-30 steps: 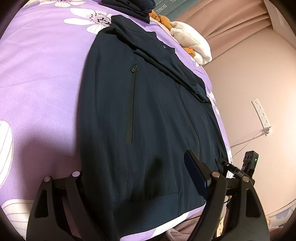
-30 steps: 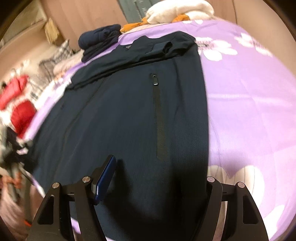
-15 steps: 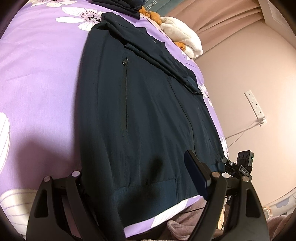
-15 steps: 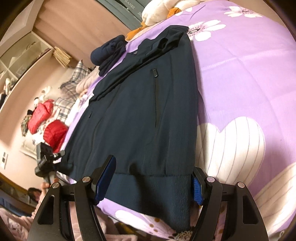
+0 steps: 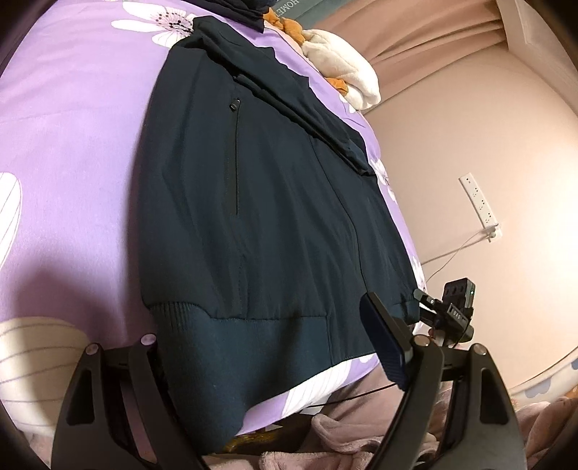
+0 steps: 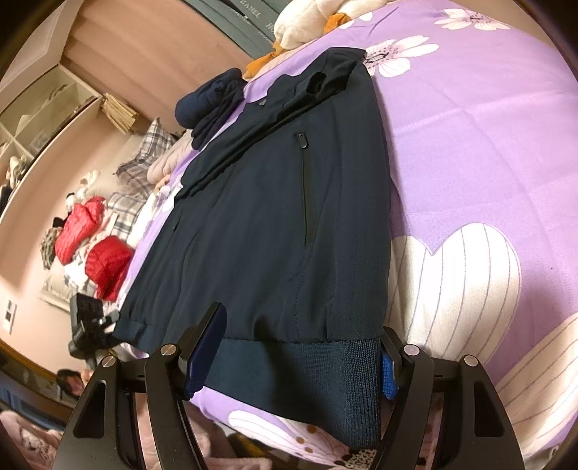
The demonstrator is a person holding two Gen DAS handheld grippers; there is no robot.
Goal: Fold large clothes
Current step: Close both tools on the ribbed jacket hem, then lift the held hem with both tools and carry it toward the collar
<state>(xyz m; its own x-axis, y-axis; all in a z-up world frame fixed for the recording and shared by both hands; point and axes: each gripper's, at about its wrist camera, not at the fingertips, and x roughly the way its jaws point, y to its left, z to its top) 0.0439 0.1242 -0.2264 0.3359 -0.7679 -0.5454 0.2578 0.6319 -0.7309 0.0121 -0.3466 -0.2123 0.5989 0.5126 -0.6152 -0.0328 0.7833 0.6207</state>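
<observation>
A dark navy zip jacket (image 5: pixel 260 202) lies flat on a purple flowered bedspread (image 5: pixel 72 108), sleeves folded across its chest, ribbed hem toward me. It also shows in the right wrist view (image 6: pixel 274 224). My left gripper (image 5: pixel 267 358) is open, its fingers straddling the hem's left corner, which hangs over the bed edge. My right gripper (image 6: pixel 296 358) is open, its fingers on either side of the hem's right corner (image 6: pixel 325 390). The right gripper also shows at the jacket's far hem corner in the left wrist view (image 5: pixel 448 311).
A folded dark garment (image 6: pixel 209 105) and a white and orange plush (image 6: pixel 307 21) lie at the bed's head. Red jackets (image 6: pixel 94 249) and plaid bedding lie left of the bed. A wall with a power strip (image 5: pixel 480 202) stands close on the other side.
Both grippers have drawn back toward the foot of the bed and lowered; the ribbed hem now sits between each pair of open fingers, where before they hovered over the jacket body.
</observation>
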